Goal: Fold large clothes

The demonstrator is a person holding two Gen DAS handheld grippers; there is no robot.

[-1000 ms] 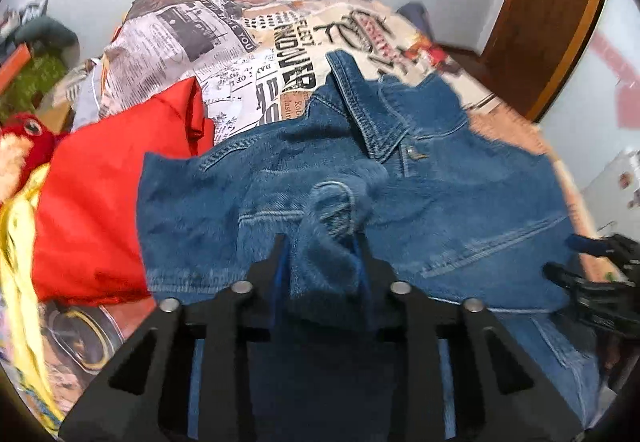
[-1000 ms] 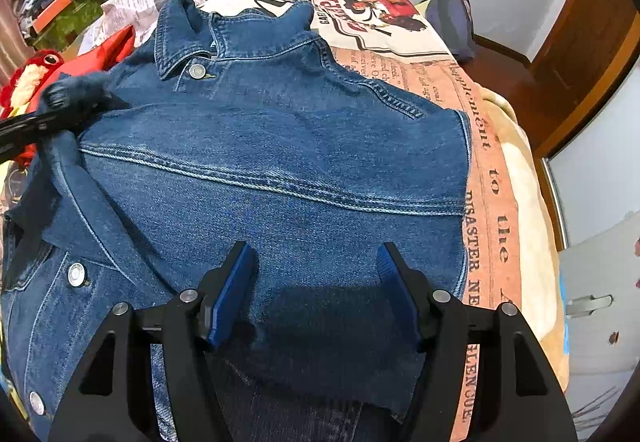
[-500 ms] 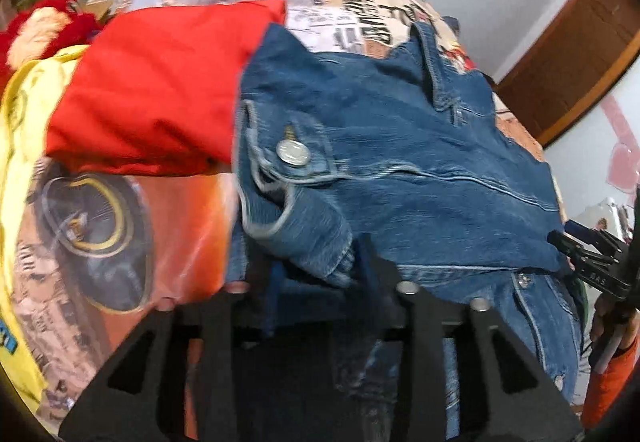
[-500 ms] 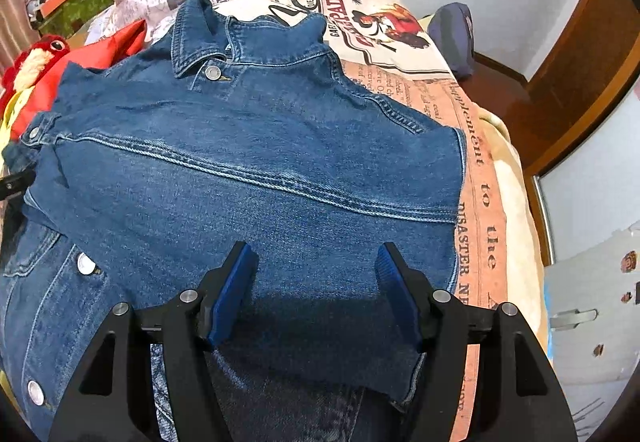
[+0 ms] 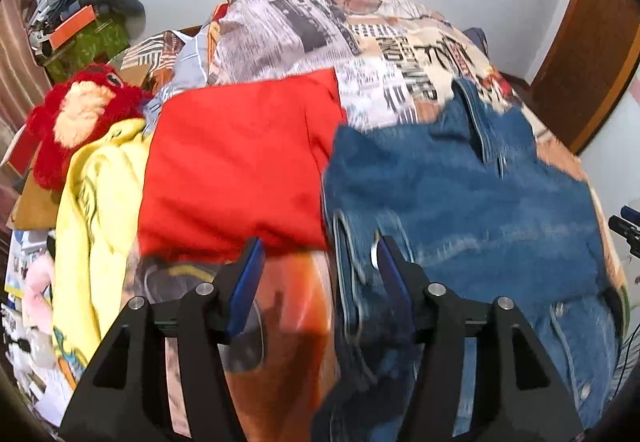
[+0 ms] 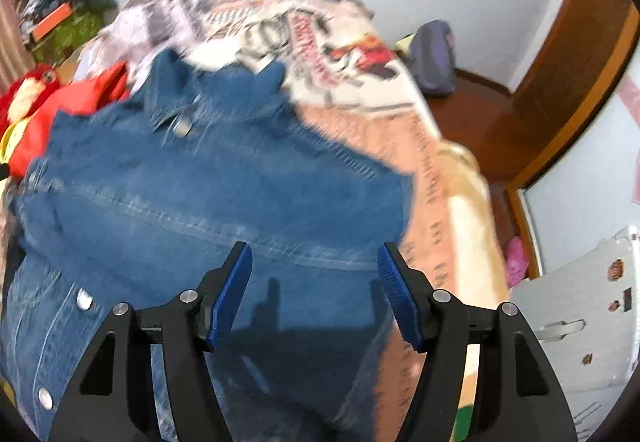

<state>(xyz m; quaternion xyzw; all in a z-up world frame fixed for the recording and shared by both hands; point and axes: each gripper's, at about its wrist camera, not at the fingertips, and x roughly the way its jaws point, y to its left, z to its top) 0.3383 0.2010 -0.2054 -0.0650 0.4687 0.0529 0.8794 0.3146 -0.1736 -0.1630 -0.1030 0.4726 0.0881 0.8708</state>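
A blue denim jacket (image 6: 192, 197) lies spread on the bed, collar toward the far wall, its sleeve folded in across the body. In the left wrist view the jacket (image 5: 452, 193) fills the right half. My left gripper (image 5: 316, 262) hangs just off the jacket's left edge; its jaws are opening and nothing is between them, only printed bedcover below. My right gripper (image 6: 314, 270) hovers above the jacket's lower back panel, open and holding nothing. The right gripper's tip (image 5: 626, 226) shows at the far right edge of the left wrist view.
A folded red garment (image 5: 236, 165) lies left of the jacket, with a yellow garment (image 5: 96, 226) and a red plush toy (image 5: 76, 113) beyond it. A newspaper-print bedcover (image 5: 360, 41) covers the bed. A wooden door frame (image 6: 568, 73) and a dark bag (image 6: 434, 57) stand at the right.
My left gripper let go of the denim sleeve cuff, opened, and moved left off the jacket's edge. My right gripper lifted a little above the jacket, still open.
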